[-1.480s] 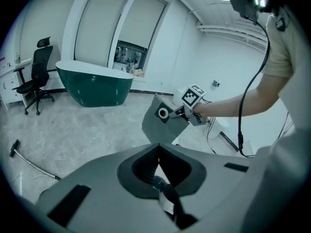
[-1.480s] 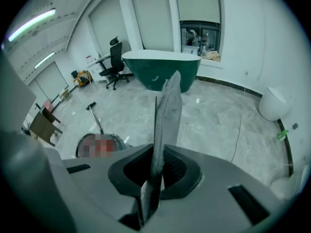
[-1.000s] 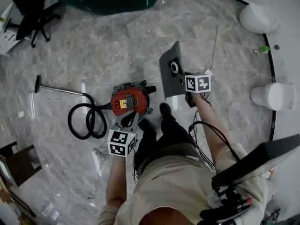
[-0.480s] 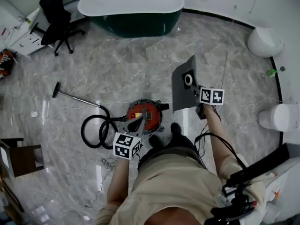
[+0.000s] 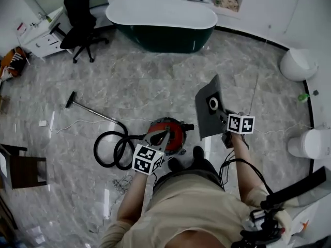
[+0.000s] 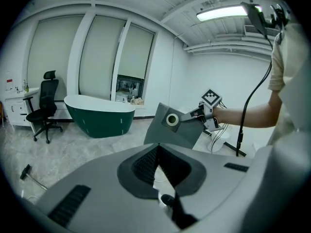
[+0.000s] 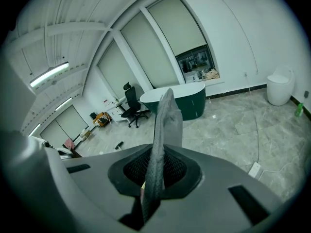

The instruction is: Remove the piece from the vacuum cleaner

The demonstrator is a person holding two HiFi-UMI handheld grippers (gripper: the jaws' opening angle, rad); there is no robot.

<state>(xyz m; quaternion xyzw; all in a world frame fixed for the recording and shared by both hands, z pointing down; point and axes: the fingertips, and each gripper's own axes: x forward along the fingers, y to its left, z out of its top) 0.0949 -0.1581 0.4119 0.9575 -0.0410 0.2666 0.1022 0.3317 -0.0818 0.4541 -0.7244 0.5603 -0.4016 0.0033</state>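
The right gripper [image 5: 223, 119] is clenched on the lower edge of the piece [image 5: 208, 107], a flat grey panel with a round collar near its middle. In the right gripper view the panel runs edge-on straight up out of the closed jaws. It hangs in the air to the right of the vacuum [image 5: 178, 130], apart from it, with its far corner pointing toward the tub [image 5: 163, 22].

The left gripper [image 5: 166, 134] hovers over the vacuum's red top. Its jaws meet along a thin line and nothing sits between them.

The vacuum stands on the floor [image 5: 155, 81] just ahead of the person's shoes. Its black hose [image 5: 111, 149] coils on the left, touching the body, and the wand [image 5: 88, 110] lies stretched out toward the upper left. A thin cable [image 5: 77, 124] trails across the floor beside the wand.

Between the vacuum and the tub the floor is a wide bare stretch. A chair [image 5: 80, 14] stands near the tub's left end. Two white fixtures [image 5: 296, 65] sit along the right wall, well apart from the piece. A dark stand [image 5: 23, 169] occupies the floor's left edge, well clear of the hose.
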